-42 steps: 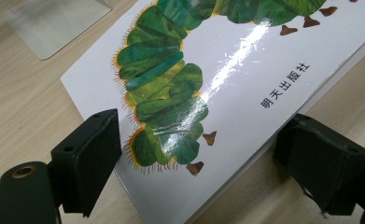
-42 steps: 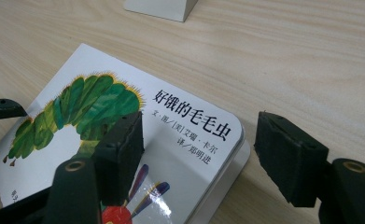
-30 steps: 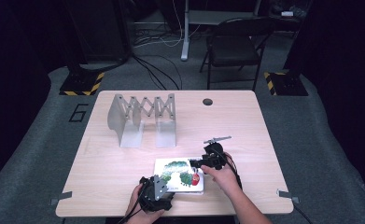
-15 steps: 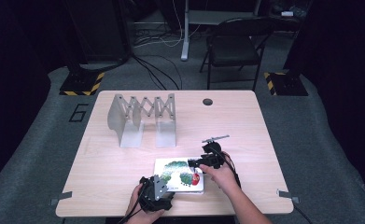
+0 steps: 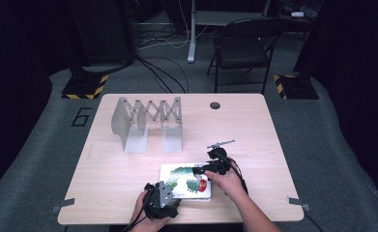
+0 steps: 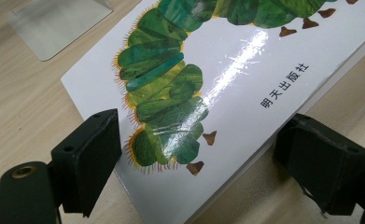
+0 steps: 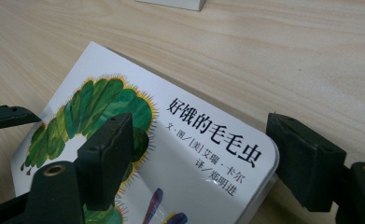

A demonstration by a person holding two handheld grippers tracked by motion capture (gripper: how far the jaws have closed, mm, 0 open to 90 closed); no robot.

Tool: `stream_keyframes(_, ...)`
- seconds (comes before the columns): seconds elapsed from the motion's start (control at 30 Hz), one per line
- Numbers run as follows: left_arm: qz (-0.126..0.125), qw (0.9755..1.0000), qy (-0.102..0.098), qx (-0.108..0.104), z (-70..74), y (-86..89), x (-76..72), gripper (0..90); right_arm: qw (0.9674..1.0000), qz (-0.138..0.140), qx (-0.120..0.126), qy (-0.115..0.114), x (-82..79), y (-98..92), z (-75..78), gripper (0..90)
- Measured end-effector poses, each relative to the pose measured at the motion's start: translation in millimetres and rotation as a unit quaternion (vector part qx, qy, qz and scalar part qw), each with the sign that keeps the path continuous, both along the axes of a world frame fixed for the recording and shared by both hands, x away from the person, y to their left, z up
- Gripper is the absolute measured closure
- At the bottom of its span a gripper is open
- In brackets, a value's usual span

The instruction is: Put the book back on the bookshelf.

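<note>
A white picture book (image 5: 184, 181) with a green caterpillar on its cover lies flat near the table's front edge. My left gripper (image 5: 173, 195) is at the book's near left corner. In the left gripper view its jaws (image 6: 194, 154) stand apart on either side of that corner of the book (image 6: 227, 70), and the pads do not press it. My right gripper (image 5: 202, 170) reaches over the book's right side. Its jaws (image 7: 203, 158) have just been opening and straddle the titled corner of the book (image 7: 189, 140) without touching.
A grey metal accordion book rack (image 5: 148, 121) stands at the table's back left. A round cable hole (image 5: 215, 105) sits near the far edge of the wooden table (image 5: 119, 164). A folding chair (image 5: 242, 48) stands behind the table.
</note>
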State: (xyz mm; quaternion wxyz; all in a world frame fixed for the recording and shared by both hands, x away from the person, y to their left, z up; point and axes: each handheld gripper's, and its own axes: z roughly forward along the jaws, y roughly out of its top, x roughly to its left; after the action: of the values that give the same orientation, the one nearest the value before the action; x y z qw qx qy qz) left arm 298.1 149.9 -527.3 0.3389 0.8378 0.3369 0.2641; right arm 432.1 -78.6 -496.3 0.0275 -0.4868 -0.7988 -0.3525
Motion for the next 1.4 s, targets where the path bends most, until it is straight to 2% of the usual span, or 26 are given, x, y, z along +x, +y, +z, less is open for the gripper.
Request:
stream_keyframes(0.53,-0.002,1.0000,0.003,0.000,0.3,0.3,0.1,14.7,0.9999,0.011,0.005,0.001,-0.1,3.1,-1.9,24.5)
stream_keyframes(0.87,0.002,1.0000,-0.003,0.001,-0.2,-0.2,-0.2,14.4,0.9999,0.014,0.004,0.001,-0.4,0.8,1.7,28.6)
stream_keyframes(1.0,-0.002,1.0000,0.001,0.002,0.3,0.2,-0.3,14.4,0.9999,0.014,0.004,0.000,-0.8,0.5,2.3,29.3)
stream_keyframes(1.1,0.003,1.0000,0.002,0.006,0.6,0.8,-1.0,14.2,0.9999,0.011,0.006,-0.003,-1.0,0.7,2.0,29.8)
stream_keyframes(1.17,0.016,0.9998,0.000,0.007,0.4,1.4,-1.1,14.0,0.9999,0.011,0.007,-0.002,-1.1,0.6,2.0,30.2)
stream_keyframes(1.23,0.026,0.9996,0.011,0.003,1.2,3.6,0.2,13.7,0.9999,0.014,0.005,-0.003,-1.2,0.5,2.5,30.5)
stream_keyframes(1.37,0.036,0.9993,0.010,0.005,1.0,4.6,1.6,11.0,0.9998,0.017,0.007,-0.001,-1.4,0.6,2.9,30.8)
stream_keyframes(1.4,0.033,0.9993,0.018,0.003,1.3,5.8,2.6,10.5,0.9998,0.018,0.007,-0.002,-1.3,0.5,2.7,30.8)
